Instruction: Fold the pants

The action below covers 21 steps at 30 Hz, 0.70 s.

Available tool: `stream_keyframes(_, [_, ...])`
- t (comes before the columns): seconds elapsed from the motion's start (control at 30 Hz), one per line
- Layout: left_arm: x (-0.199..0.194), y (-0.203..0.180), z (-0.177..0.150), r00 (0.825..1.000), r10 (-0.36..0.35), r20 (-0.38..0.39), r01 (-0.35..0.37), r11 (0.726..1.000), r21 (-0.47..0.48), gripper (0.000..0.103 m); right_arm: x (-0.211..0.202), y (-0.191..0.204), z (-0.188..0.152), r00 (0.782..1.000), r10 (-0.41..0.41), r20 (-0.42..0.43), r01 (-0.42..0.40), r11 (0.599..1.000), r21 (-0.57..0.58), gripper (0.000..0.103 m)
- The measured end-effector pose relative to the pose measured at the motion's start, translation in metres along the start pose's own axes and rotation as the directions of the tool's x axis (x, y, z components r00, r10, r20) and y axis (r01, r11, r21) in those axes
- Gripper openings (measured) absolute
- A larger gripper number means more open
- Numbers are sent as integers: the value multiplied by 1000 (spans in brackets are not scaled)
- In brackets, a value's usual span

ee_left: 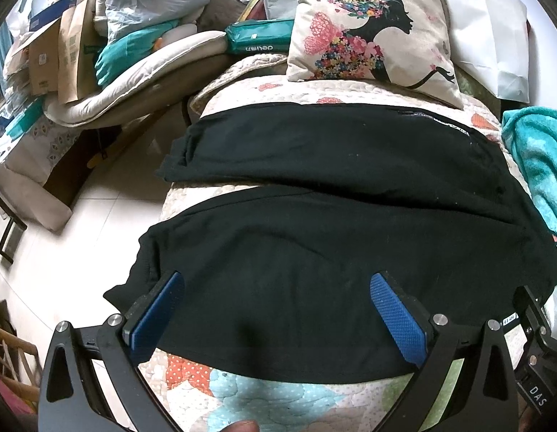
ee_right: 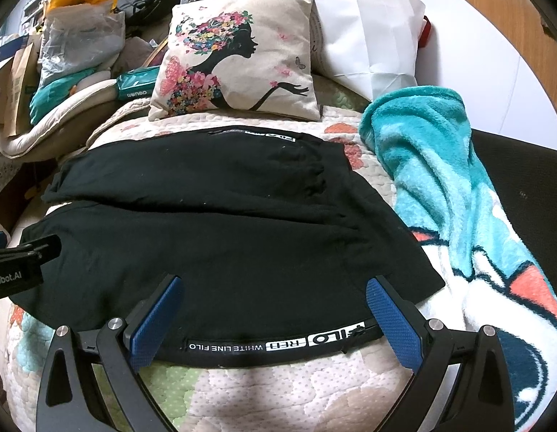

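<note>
Black pants (ee_left: 314,244) lie spread flat across a patchwork quilt (ee_left: 242,399), both legs pointing left with a strip of quilt showing between them. My left gripper (ee_left: 276,288) hovers open over the near leg, blue pads (ee_left: 397,320) wide apart with nothing between them. In the right wrist view the pants (ee_right: 224,237) show a white-lettered zip strip (ee_right: 278,342) along the near edge. My right gripper (ee_right: 273,289) stands open just above that edge. The left gripper's black body (ee_right: 22,259) shows at the left.
A flower-print cushion (ee_right: 238,61) and a white paper bag (ee_right: 368,36) sit behind the pants. A teal fleece blanket (ee_right: 440,187) lies bunched to the right. Left of the bed are pale floor (ee_left: 62,259), cardboard boxes (ee_left: 51,57), plastic bags and a cream pad.
</note>
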State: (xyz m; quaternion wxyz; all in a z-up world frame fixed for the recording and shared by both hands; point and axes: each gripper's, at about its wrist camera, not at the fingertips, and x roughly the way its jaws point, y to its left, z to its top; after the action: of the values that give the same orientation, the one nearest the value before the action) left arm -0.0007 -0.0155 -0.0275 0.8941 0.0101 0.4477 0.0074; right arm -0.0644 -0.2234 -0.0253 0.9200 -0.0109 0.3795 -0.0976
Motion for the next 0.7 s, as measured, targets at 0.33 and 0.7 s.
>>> stream_keyframes(0.33, [1, -1, -1, 1000, -1, -2, 1, 1000, 1, 103, 2, 2, -2, 1000, 7, -4, -7, 1000, -2, 103])
stream_keyframes(0.7, [4, -5, -3, 1000, 2, -7, -2, 1000, 8, 103, 4, 2, -3, 1000, 18, -9, -18, 1000, 1, 103])
